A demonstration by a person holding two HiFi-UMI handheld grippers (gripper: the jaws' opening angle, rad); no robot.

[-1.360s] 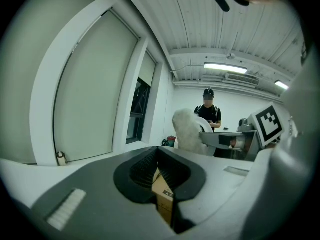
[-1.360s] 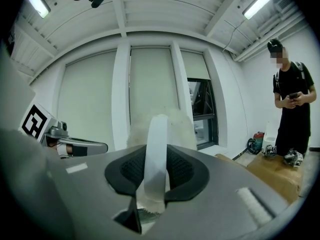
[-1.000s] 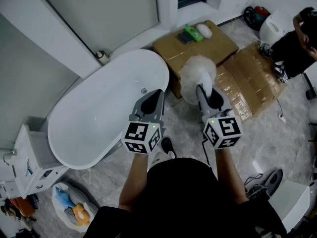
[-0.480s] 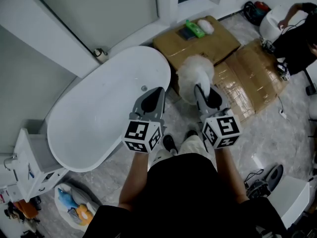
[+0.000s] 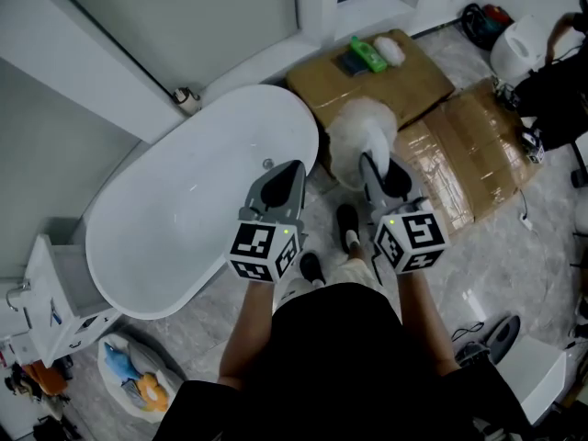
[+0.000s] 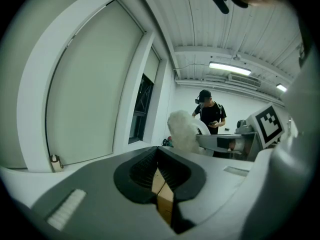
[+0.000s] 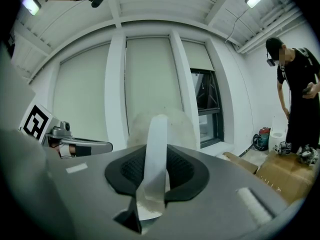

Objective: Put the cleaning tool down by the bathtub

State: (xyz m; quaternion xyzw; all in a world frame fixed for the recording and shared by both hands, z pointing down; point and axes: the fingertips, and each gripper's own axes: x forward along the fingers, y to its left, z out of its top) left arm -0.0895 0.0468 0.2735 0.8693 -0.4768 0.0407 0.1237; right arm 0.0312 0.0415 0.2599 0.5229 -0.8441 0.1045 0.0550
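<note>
While the right tongs [image 5: 375, 175] grip the cleaning tool [image 5: 360, 136] near the bathtub [image 5: 175, 228], the left tongs [image 5: 280, 186] sit closed, empty.

One bathtub [image 5: 175, 219], one cleaning tool [image 5: 360, 134], two cardboard boxes [image 5: 409, 88] [image 5: 470, 154], two grippers [image 5: 290, 168] [image 5: 375, 168]

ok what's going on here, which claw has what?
A person stands beside the white bathtub with a claw in each hand. The right claw is shut on the white handle of a fluffy cleaning tool, held in the air near the tub's end, by the cardboard. The left claw is shut and empty. The tool is not yet down.
</note>
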